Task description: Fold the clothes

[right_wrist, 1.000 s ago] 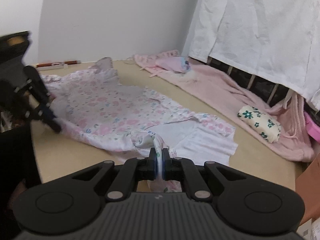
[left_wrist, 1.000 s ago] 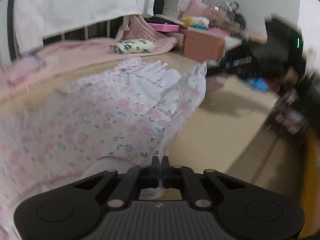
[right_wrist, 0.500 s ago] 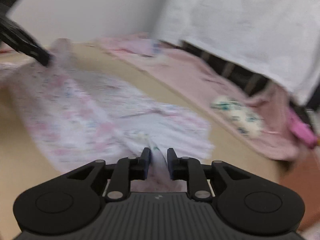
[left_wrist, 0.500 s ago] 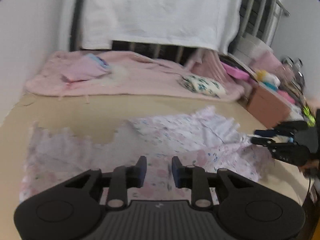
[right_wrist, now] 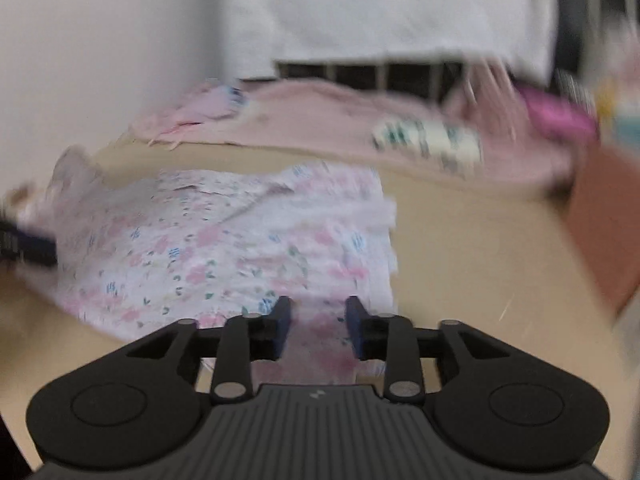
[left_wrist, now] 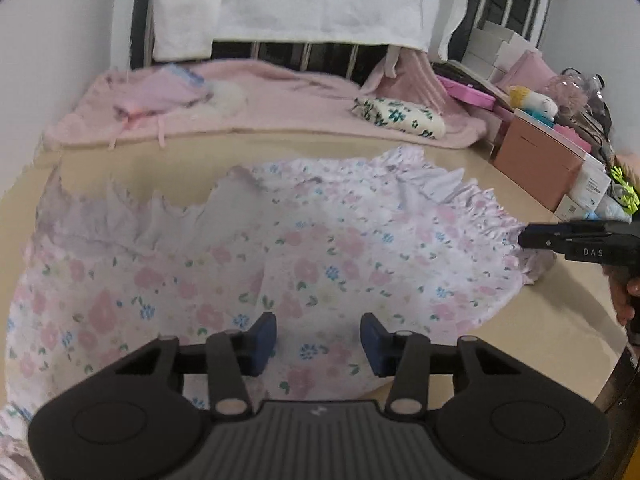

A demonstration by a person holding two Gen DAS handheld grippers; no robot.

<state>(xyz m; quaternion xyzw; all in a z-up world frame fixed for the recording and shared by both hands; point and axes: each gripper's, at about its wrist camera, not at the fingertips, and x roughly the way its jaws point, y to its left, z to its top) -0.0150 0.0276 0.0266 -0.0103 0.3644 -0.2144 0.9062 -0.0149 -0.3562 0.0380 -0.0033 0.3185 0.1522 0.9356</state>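
Note:
A pale floral garment (left_wrist: 320,248) with ruffled edges lies spread on the tan surface (left_wrist: 540,320). My left gripper (left_wrist: 318,342) is open just above its near edge, nothing between the blue pads. In the same view my right gripper (left_wrist: 524,239) reaches in from the right, its tip at the garment's ruffled right edge, a hand (left_wrist: 624,292) behind it. The right wrist view is blurred: the right gripper (right_wrist: 318,326) stands open over the garment (right_wrist: 224,248), cloth lying loose beneath the fingers. The left gripper (right_wrist: 36,246) shows dark at the left edge.
A pink blanket (left_wrist: 280,100) runs along the back with a small rolled floral cloth (left_wrist: 400,116) on it. A white sheet (left_wrist: 300,0) hangs over a metal rail. A pink box (left_wrist: 536,160) and clutter line the right side. A wall closes the left.
Both grippers were shut on the garment a second ago and have since opened and let it go. The left view swung to face the back rail. The garment now lies flatter.

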